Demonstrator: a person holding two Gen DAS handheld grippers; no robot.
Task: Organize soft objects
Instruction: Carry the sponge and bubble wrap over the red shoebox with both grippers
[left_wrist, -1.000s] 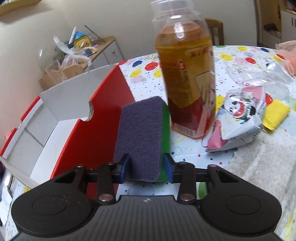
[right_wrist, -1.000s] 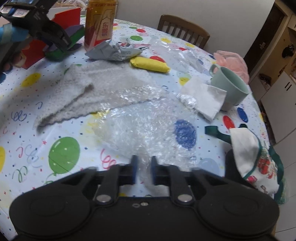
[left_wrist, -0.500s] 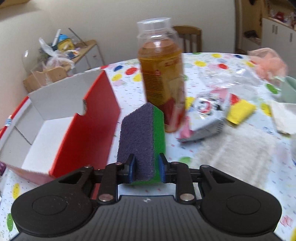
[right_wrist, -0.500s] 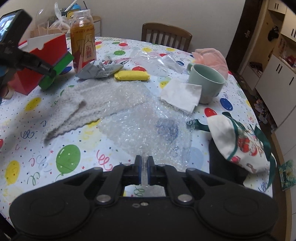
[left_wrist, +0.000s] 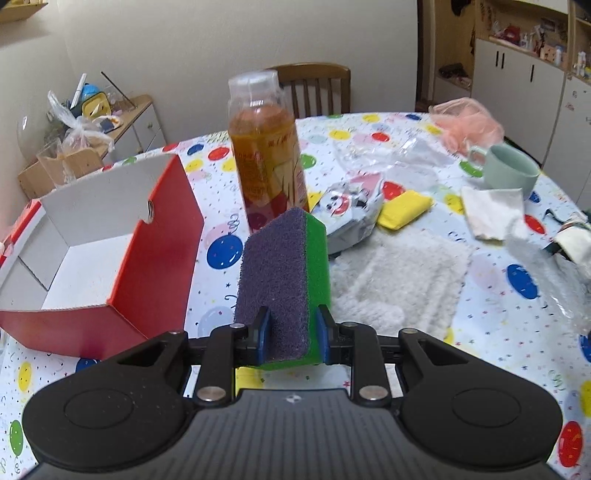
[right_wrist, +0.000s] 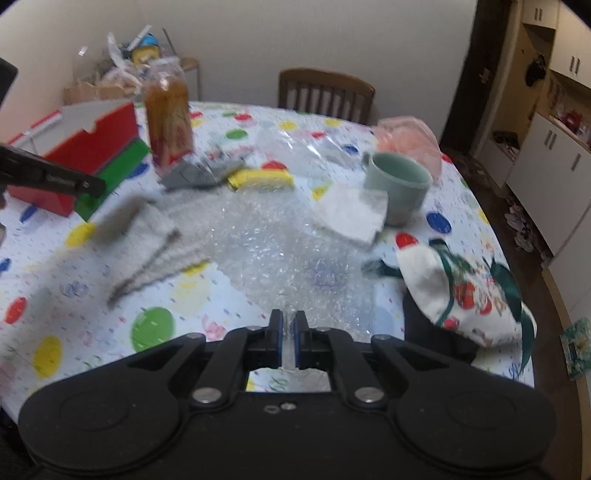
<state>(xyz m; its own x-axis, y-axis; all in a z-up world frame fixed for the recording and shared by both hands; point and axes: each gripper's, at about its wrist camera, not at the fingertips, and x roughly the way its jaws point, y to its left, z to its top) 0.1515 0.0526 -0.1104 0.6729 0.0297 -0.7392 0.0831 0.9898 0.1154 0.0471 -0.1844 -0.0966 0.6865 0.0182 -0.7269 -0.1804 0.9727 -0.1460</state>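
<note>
The left gripper (left_wrist: 290, 334) is clamped on the purple-and-green sponge (left_wrist: 283, 278), both pads pressing its sides. A second ago the jaws stood wider around it; they have since closed and the sponge has come up off the tablecloth (left_wrist: 480, 295). It now hangs above the table just right of the open red box (left_wrist: 147, 266) and in front of the drink bottle (left_wrist: 267, 151). The right gripper (right_wrist: 287, 341) has also shut; its jaws pinch the near edge of the bubble wrap (right_wrist: 280, 258), which was loose between them before. Judgement: both soft items are secured, and the sponge appears ready for transfer into the box
</note>
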